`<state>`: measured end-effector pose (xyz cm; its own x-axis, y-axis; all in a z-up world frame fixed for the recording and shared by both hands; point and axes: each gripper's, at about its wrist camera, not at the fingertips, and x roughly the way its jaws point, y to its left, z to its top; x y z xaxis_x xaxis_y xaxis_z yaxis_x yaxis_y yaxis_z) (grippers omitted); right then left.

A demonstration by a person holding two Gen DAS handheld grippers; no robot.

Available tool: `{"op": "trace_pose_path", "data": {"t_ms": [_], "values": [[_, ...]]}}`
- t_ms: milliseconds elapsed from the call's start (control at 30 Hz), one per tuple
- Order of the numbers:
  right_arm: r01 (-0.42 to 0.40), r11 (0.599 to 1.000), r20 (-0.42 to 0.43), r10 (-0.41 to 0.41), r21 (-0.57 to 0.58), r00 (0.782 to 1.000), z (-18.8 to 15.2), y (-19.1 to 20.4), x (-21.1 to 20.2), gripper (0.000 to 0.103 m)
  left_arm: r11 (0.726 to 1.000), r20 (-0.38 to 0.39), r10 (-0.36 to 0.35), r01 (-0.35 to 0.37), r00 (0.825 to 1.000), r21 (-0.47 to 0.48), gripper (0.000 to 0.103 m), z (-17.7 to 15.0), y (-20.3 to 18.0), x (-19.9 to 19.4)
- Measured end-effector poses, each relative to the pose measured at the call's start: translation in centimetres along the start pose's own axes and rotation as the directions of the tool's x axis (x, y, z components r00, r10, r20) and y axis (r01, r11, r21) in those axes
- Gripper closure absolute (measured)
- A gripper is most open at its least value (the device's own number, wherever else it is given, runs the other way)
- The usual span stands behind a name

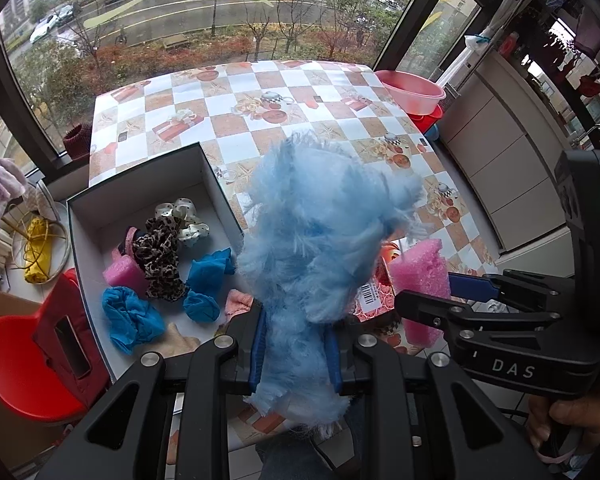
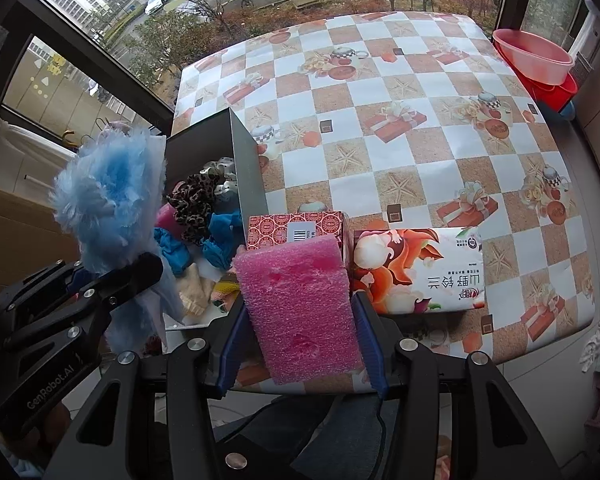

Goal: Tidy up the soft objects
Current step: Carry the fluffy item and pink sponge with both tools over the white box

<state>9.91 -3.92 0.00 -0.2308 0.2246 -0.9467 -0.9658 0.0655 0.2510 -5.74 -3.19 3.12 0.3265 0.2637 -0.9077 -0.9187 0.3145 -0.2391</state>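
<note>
Box sits to the left of both grippers, open top, already holding scrunchies, blue cloths, a pink piece and beige bits. That leftward offset is what the next move turns on.

Left gripper: closed on the fluff, blue fingers pressing its lower part from both sides. Fluff stands up and forward from the jaws, long axis roughly along the fingers, top flopping a bit right. Box lies just left and slightly ahead of this gripper, its near wall right beside the left finger. This gripper is the nearer one to the box; judged a short swing left puts the fluff over the opening.

Right gripper: closed on the sponge, pads on its two side faces, sponge upright with its long axis running forward out of the jaws. Box is ahead-left of it, with the left gripper and fluff between them. Just ahead of the sponge a red packet, ahead-right a tissue pack, both on the table, both apart from the sponge as far as I can tell.

Judgement: fluff likely goes in first; sponge has to cross further left, and the box's tall right wall is the thing to clear.
</note>
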Motion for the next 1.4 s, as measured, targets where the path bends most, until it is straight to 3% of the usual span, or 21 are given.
{"op": "trace_pose_path", "data": {"t_ms": [1400], "values": [[0.001, 0.994, -0.051, -0.007, -0.113, 0.999, 0.9, 4.0, 1.7, 0.051, 0.991, 0.0, 0.014, -0.014, 1.0, -0.135, 0.076, -1.0, 4.9, -0.2]]}}
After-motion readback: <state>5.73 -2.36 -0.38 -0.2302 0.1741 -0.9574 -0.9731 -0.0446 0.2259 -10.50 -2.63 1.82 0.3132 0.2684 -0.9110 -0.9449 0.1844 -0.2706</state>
